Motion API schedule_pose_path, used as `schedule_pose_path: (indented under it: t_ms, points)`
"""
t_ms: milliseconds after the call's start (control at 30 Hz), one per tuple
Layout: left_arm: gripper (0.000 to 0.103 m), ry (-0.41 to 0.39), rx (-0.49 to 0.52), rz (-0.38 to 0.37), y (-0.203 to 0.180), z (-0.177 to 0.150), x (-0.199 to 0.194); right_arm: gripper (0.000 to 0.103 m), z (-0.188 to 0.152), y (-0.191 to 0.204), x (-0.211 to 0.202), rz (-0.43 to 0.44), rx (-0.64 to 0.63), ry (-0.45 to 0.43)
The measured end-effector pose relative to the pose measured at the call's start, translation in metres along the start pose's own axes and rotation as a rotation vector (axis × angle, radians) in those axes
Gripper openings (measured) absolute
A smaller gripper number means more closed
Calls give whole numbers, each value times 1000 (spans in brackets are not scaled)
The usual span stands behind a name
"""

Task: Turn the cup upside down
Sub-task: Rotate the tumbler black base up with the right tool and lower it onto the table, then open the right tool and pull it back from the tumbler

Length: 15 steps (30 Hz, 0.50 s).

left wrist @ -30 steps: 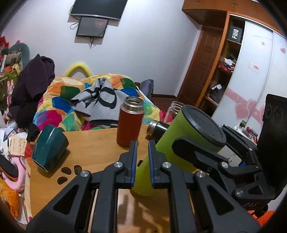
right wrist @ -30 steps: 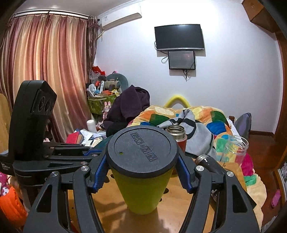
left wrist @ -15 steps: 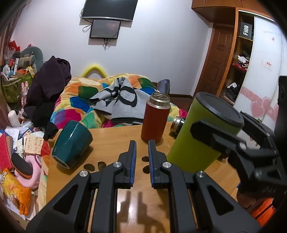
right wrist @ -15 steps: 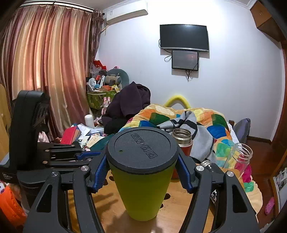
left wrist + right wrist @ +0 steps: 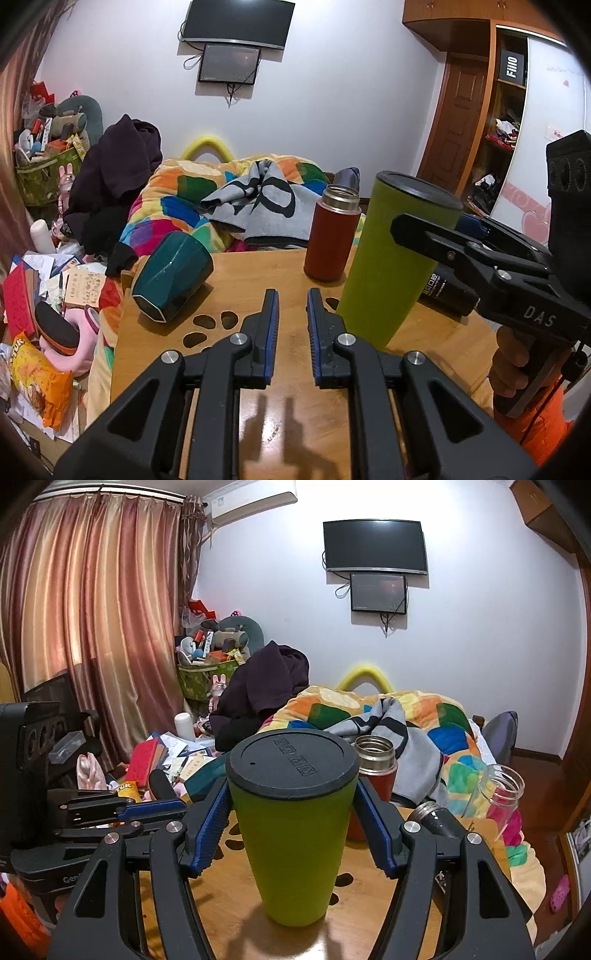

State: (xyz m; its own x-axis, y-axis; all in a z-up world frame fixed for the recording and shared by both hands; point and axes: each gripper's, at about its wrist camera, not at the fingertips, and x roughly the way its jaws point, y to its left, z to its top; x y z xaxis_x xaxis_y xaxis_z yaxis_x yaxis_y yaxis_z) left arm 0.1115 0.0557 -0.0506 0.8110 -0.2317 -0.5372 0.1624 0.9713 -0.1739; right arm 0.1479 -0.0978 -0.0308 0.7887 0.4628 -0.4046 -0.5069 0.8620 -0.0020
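A lime green cup [image 5: 295, 834] with a black lid stands upright on the wooden table [image 5: 288, 424]. My right gripper [image 5: 291, 819] is shut on the green cup just under the lid; the cup also shows in the left wrist view [image 5: 388, 266]. My left gripper [image 5: 290, 321] is empty, its jaws a small gap apart, hovering over the table left of the cup. A dark teal cup [image 5: 171, 271] lies on its side at the table's left edge.
A red thermos [image 5: 330, 236] stands behind the green cup. A black bottle [image 5: 448, 291] lies on the right, and a glass jar [image 5: 498, 801] stands near the far right edge. A bed with a colourful quilt [image 5: 221, 199] lies beyond; floor clutter is to the left.
The green cup has gone from tilted to upright on the table. My left gripper has pulled back and away from it and its jaws have opened slightly.
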Motion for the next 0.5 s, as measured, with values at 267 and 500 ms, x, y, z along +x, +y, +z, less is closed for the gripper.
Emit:
schedule_pose_path:
  t_ms: [267,500]
  points:
    - [44,-108,63,39,-24,1,-31,64,-9,-1,-29,-3,-6,-30]
    - [91,-225,83,74,-48,-1,-64,84,-19,-4,-73,-44,9,-92]
